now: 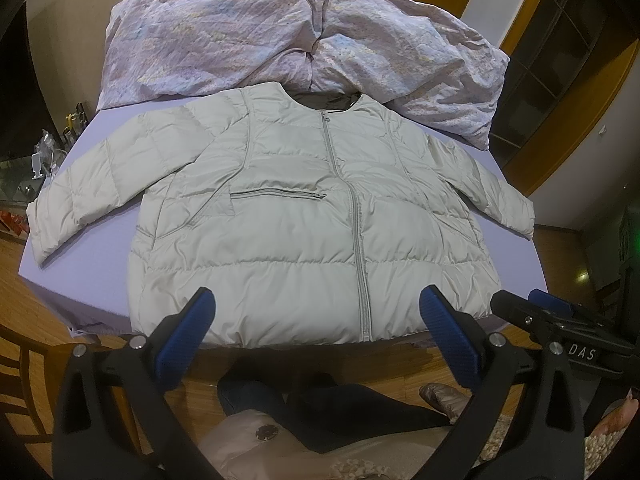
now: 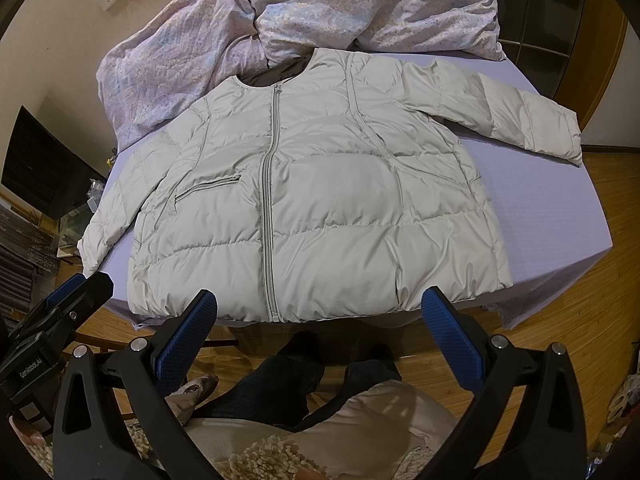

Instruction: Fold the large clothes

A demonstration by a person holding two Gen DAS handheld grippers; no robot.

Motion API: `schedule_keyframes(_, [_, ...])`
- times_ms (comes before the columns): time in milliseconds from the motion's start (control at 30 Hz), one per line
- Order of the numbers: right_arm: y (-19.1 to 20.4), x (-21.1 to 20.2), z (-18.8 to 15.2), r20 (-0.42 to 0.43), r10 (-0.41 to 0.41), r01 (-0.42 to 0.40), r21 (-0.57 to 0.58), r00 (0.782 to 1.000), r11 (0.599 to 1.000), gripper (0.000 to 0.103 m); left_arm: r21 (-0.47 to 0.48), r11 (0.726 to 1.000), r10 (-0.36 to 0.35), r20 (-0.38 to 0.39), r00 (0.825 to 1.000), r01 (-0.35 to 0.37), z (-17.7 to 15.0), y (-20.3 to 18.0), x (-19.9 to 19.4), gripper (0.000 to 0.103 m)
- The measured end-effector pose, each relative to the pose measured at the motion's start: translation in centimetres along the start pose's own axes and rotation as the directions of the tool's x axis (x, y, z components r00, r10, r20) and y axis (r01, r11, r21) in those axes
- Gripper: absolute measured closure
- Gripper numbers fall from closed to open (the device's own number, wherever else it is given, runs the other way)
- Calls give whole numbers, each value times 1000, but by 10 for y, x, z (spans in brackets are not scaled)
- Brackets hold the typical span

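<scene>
A pale grey puffer jacket [image 1: 312, 216] lies flat, front up and zipped, on a lavender-covered bed [image 1: 100, 240], both sleeves spread outward. The same jacket [image 2: 320, 208] fills the right wrist view, its hem at the bed's near edge. My left gripper [image 1: 316, 320] hovers open over the hem, blue pads wide apart, holding nothing. My right gripper [image 2: 320, 316] is likewise open just short of the hem, near the zipper's bottom end. The right gripper [image 1: 548, 312] also shows at the right edge of the left wrist view.
A crumpled pink floral duvet [image 1: 304, 36] is heaped behind the jacket's collar. The person's dark-trousered legs [image 2: 288, 376] and slippers stand on the wooden floor [image 2: 560, 320] below the grippers. A dark screen [image 2: 44, 172] and cluttered shelf sit left of the bed.
</scene>
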State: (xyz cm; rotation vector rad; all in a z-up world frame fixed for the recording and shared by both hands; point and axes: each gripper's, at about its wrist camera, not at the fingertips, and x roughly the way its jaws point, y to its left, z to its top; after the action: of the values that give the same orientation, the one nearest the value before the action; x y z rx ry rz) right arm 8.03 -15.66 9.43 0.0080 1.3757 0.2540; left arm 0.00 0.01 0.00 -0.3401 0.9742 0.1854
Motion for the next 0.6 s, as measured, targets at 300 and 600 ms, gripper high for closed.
schedule_keyframes(300, [-1, 1, 2, 0, 0, 0, 0, 1000, 1000, 1, 0, 1000, 0, 0, 1000, 0, 0, 0, 0, 2])
schedule_keyframes(600, [-22, 16, 12, -4, 36, -35, 99, 999, 994, 1, -34, 999, 7, -39, 999, -9, 8, 33, -5, 2])
